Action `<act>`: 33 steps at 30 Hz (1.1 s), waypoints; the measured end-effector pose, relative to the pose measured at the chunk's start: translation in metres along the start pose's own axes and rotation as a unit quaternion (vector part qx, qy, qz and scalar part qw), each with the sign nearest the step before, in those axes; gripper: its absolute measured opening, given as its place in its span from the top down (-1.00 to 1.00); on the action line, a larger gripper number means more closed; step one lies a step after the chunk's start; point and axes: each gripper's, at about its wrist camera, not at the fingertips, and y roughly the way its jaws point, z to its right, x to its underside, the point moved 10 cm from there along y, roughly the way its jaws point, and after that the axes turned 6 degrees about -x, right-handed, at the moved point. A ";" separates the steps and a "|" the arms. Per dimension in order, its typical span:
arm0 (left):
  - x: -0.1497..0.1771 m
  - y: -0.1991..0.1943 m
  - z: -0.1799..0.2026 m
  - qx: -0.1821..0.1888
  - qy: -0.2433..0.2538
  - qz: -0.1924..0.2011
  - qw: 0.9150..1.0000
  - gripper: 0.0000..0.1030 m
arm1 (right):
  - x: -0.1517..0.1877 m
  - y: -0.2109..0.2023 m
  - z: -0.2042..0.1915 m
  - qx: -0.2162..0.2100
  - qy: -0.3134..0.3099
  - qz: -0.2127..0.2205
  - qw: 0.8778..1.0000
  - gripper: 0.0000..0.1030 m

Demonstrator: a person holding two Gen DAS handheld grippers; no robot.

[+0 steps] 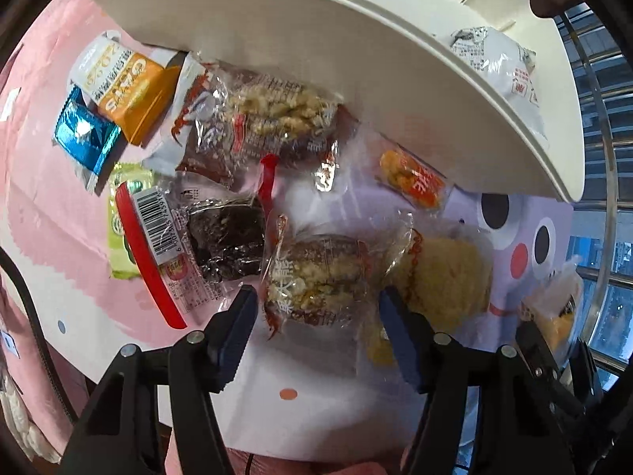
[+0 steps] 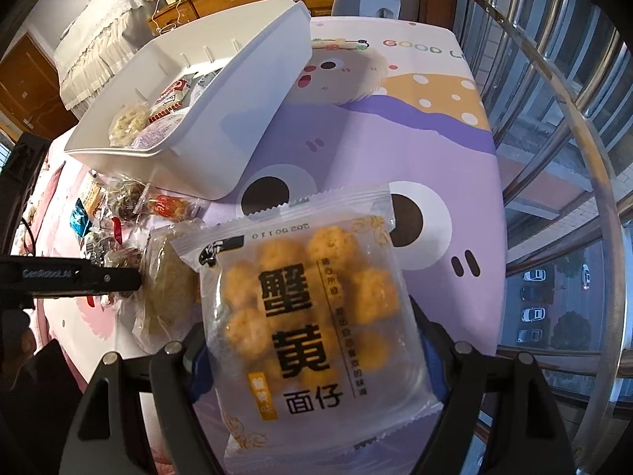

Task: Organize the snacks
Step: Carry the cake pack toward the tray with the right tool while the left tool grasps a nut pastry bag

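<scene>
The right gripper (image 2: pixel 312 340) is clamped on a clear packet of crab-roe noodle balls (image 2: pixel 312 297), gripping its near half so the packet stands up in front of the camera with its long axis running away from the fingers. The white storage bin (image 2: pixel 221 126) lies to the far left of it, tilted, with its open top facing the camera and a few wrapped snacks already inside. My judgement is that the coming move turns on this: the packet must travel up and to the left, over the bin's near rim, before it can be let go.

The left gripper (image 1: pixel 316 316) hangs with its jaws apart and nothing between them, over the loose pile on the cartoon-printed surface (image 1: pixel 324 415). Directly ahead of its fingers lies a clear-wrapped rice-crisp cake (image 1: pixel 316 277), its long axis roughly across the jaw gap, with a pale yellow round snack (image 1: pixel 447 277) just to its right, touching the right finger. Farther off are a dark brownie-like bar (image 1: pixel 225 241), an orange oat packet (image 1: pixel 130 91) and a blue foil sweet (image 1: pixel 85 134). For the pile, the left gripper is plainly the nearer one; the bin's wall (image 1: pixel 356 79) arches above the far side of it.
</scene>
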 end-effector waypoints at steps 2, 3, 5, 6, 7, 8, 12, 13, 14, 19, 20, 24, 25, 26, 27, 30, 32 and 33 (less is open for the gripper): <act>-0.003 0.000 0.002 0.007 -0.001 0.005 1.000 -0.23 | 0.000 -0.002 0.001 0.001 0.000 0.002 1.000 -0.58; -0.005 -0.001 0.001 0.008 0.000 0.008 1.000 -0.23 | 0.001 -0.003 0.002 0.002 0.001 0.002 1.000 -0.58; -0.009 -0.002 0.001 0.014 0.001 0.017 1.000 -0.16 | 0.002 -0.004 0.002 0.004 0.003 0.003 1.000 -0.58; -0.015 -0.002 -0.001 0.018 0.003 0.018 1.000 -0.07 | 0.002 -0.004 0.003 0.005 0.004 0.002 1.000 -0.58; -0.016 -0.002 0.000 0.023 0.004 0.018 1.000 -0.03 | 0.002 -0.005 0.003 0.006 0.005 0.002 1.000 -0.58; -0.018 -0.003 0.001 0.025 0.004 0.018 1.000 -0.01 | 0.002 -0.005 0.003 0.007 0.005 0.002 1.000 -0.58; -0.019 -0.004 0.002 0.031 0.005 0.013 0.999 0.05 | 0.002 -0.007 0.000 0.012 0.004 0.003 1.000 -0.58; -0.020 -0.005 0.002 0.034 0.004 0.008 0.999 0.07 | 0.001 -0.008 0.000 0.013 0.004 0.003 1.000 -0.58; -0.019 -0.005 0.001 0.036 0.004 0.004 0.999 0.09 | 0.001 -0.009 -0.001 0.015 0.004 0.004 1.000 -0.58; -0.014 -0.003 -0.016 0.047 0.018 -0.025 0.998 0.10 | -0.004 -0.014 -0.005 0.023 0.011 0.010 1.000 -0.58; -0.014 -0.004 -0.018 0.049 0.023 -0.029 0.998 0.10 | -0.006 -0.015 -0.007 0.025 0.013 0.013 1.000 -0.58; -0.006 -0.019 -0.026 0.053 0.060 -0.053 0.995 0.11 | -0.013 -0.022 -0.013 0.035 0.022 0.021 0.999 -0.58; -0.005 -0.025 -0.029 0.055 0.071 -0.058 0.994 0.11 | -0.015 -0.023 -0.015 0.037 0.025 0.023 0.999 -0.58; -0.004 -0.031 -0.033 0.055 0.083 -0.061 0.993 0.11 | -0.018 -0.026 -0.018 0.039 0.029 0.026 0.998 -0.58; -0.004 -0.036 -0.036 0.054 0.090 -0.063 0.992 0.11 | -0.020 -0.028 -0.021 0.041 0.032 0.029 0.998 -0.58; -0.006 -0.059 -0.049 0.049 0.127 -0.065 0.989 0.11 | -0.027 -0.037 -0.030 0.049 0.043 0.042 0.997 -0.58; -0.009 -0.074 -0.060 0.046 0.148 -0.067 0.986 0.11 | -0.032 -0.044 -0.038 0.055 0.047 0.050 0.996 -0.58; -0.011 -0.079 -0.062 0.048 0.154 -0.066 0.985 0.11 | -0.035 -0.047 -0.043 0.057 0.048 0.055 0.996 -0.58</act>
